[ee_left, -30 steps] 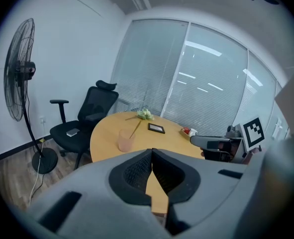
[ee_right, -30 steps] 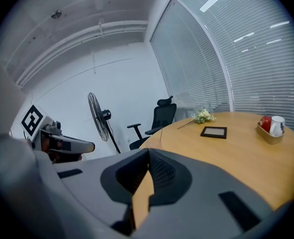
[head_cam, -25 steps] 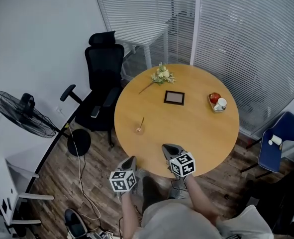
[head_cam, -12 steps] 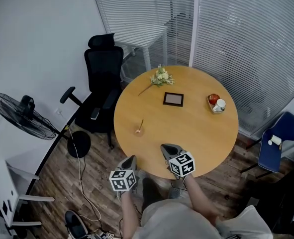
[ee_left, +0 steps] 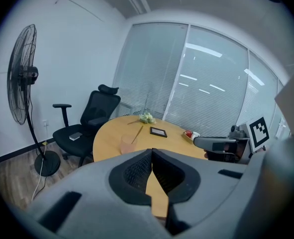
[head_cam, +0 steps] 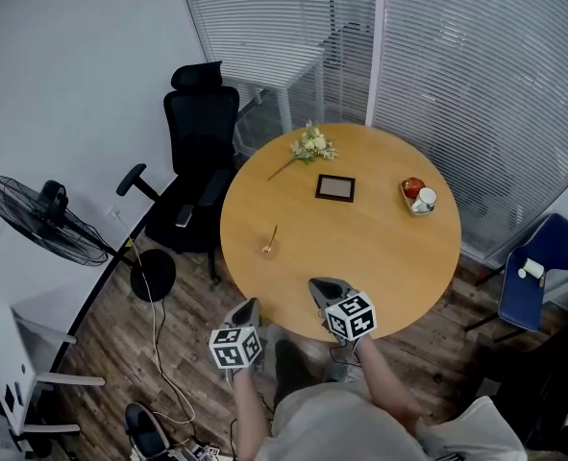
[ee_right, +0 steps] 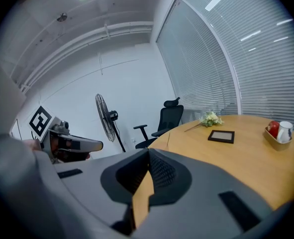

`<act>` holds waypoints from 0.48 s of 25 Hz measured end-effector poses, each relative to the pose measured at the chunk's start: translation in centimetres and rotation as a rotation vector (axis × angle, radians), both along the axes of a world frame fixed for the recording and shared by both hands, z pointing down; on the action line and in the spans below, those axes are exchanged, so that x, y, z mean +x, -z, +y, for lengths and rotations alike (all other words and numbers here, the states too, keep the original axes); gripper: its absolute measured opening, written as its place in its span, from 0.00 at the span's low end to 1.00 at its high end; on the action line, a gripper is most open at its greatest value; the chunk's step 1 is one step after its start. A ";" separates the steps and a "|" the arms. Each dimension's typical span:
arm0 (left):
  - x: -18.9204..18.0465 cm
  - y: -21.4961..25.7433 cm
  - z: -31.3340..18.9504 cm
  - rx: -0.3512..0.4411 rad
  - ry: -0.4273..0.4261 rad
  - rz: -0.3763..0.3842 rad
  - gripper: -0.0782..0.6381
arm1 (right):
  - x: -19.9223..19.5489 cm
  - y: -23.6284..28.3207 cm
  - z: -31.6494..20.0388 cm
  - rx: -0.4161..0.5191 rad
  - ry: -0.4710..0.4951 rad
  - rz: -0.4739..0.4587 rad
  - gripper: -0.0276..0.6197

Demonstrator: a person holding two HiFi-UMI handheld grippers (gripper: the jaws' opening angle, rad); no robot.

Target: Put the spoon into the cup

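Left claw (head_cam: pixel 251 307) and right claw (head_cam: pixel 324 287): both pinched together, empty, held at the near edge of the surface (head_cam: pixel 380 257). Further out on your left, the spoon (head_cam: pixel 274 236) leans inside the cup (head_cam: pixel 267 251). Looks done, so there's probably nothing left to grab.

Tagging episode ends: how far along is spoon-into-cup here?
Done, by the look of it: the spoon leans inside the cup on the table. In hand: nothing. The left gripper and right gripper are both shut and empty, near the table's near edge. Left to do: nothing visible.
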State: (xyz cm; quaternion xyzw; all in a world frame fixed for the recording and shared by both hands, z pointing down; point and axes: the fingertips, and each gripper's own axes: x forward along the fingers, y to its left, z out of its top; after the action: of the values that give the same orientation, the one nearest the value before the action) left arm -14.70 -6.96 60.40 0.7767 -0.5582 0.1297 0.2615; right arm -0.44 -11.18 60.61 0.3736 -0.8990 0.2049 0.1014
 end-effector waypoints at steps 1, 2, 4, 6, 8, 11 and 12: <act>0.0 0.0 0.1 0.001 0.002 0.003 0.12 | 0.0 0.0 0.1 0.001 0.000 0.000 0.04; 0.1 0.1 0.1 0.004 0.006 0.007 0.12 | 0.1 0.0 0.2 0.001 -0.001 0.000 0.04; 0.1 0.4 0.2 0.014 0.018 0.019 0.12 | 0.3 -0.1 0.3 -0.001 -0.004 0.000 0.04; 0.2 0.8 0.3 0.025 0.026 0.024 0.12 | 0.6 -0.1 0.5 -0.002 -0.010 -0.001 0.04; 0.3 1.3 0.3 0.036 0.025 0.024 0.12 | 0.8 -0.1 0.7 -0.001 -0.012 0.001 0.04; 0.6 1.8 0.2 0.048 0.022 0.024 0.12 | 1.0 -0.1 0.8 -0.002 -0.012 0.002 0.04; 0.7 1.8 0.3 0.048 0.022 0.023 0.12 | 1.1 -0.1 0.9 -0.002 -0.012 0.001 0.04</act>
State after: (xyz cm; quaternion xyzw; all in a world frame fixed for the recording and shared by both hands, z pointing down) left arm -14.02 -6.65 58.59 0.7781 -0.5665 0.1046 0.2504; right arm 0.67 -10.28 60.69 0.3789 -0.8965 0.2063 0.1010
